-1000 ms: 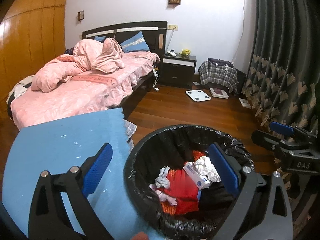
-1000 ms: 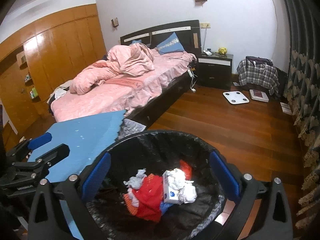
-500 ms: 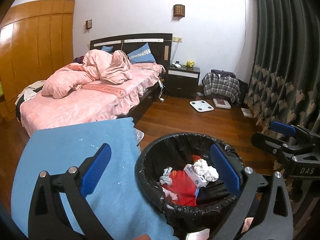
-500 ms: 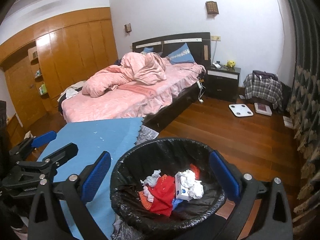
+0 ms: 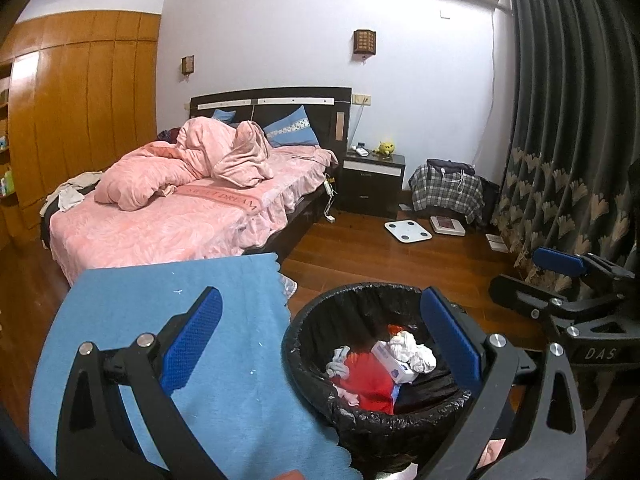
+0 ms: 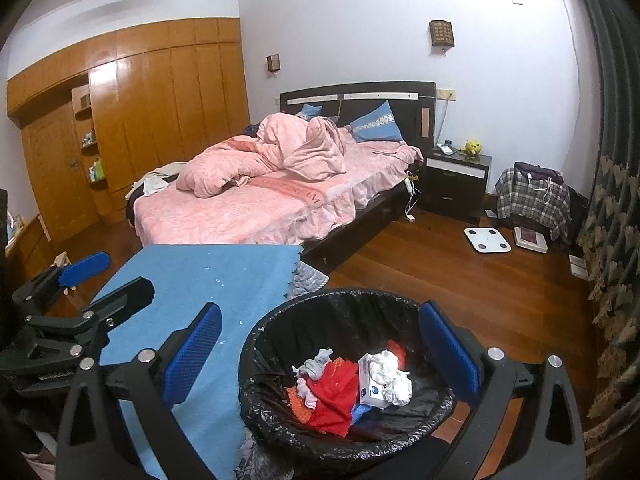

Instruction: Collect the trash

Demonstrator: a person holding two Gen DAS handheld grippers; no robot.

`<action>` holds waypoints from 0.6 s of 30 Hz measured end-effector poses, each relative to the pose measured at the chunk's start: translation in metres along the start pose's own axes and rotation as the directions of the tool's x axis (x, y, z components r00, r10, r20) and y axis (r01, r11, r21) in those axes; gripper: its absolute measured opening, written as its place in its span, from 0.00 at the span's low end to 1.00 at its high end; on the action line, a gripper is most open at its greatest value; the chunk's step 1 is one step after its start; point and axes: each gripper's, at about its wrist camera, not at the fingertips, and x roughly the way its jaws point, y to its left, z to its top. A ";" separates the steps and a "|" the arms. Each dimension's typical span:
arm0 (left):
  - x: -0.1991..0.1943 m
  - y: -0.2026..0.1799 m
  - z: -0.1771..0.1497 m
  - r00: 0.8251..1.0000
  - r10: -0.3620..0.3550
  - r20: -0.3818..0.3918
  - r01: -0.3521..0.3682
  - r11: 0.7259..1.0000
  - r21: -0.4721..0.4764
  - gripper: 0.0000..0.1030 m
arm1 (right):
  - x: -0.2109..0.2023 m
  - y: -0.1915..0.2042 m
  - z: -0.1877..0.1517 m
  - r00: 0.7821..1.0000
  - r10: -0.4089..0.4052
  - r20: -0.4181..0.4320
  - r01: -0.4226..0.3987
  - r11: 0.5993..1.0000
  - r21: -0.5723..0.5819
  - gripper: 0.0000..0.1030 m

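— Both claws first: how do they stand?

— Spread wide, each of them, with nothing between the blue pads. The left gripper (image 5: 320, 336) hangs above the table edge, one finger over the blue cloth (image 5: 192, 360) and the other over the near rim of the trash bin (image 5: 316, 376). It touches neither, as far as the wrist view shows.

— And the right one?

— The right gripper (image 6: 320, 352) is just as wide and holds nothing. Its fingers frame the bin from above, one over the cloth, the other past the bin's far side. Whether that finger brushes the black liner cannot be told.

— Where is the trash?

— Inside the bin, which stands on the wooden floor (image 6: 460, 280) just beside the cloth-covered table. Lying on the black liner are a white box with a blue mark (image 6: 370, 388), crumpled white tissue (image 6: 390, 376) resting on and against that box, a red wrapper or bag (image 6: 336, 396), and a small greyish scrap (image 6: 316, 364) near the red piece.

— Do the grippers see each other?

— Yes. The left wrist view shows the right gripper (image 5: 560, 272) off to the right near the dark curtain (image 5: 568, 140), jaws apart. The right wrist view shows the left gripper (image 6: 92, 276) at the left edge, also apart.

— Anything behind?

— A bed with a pink quilt (image 5: 188, 172), a dark nightstand (image 5: 374, 184), and a white bathroom scale (image 5: 408, 231) on the floor.
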 end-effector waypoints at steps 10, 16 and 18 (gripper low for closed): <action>-0.005 0.002 0.001 1.000 0.004 0.006 -0.004 1.000 0.003 0.94 | -0.002 0.006 0.000 1.000 0.006 0.005 -0.006 1.000 -0.012 0.94; -0.005 0.003 0.000 1.000 0.003 0.004 -0.003 1.000 0.001 0.94 | -0.002 0.007 0.000 1.000 0.006 0.006 -0.006 1.000 -0.012 0.94; -0.005 0.003 0.000 1.000 0.004 0.004 -0.004 1.000 0.002 0.94 | -0.002 0.007 0.000 1.000 0.007 0.007 -0.006 1.000 -0.012 0.94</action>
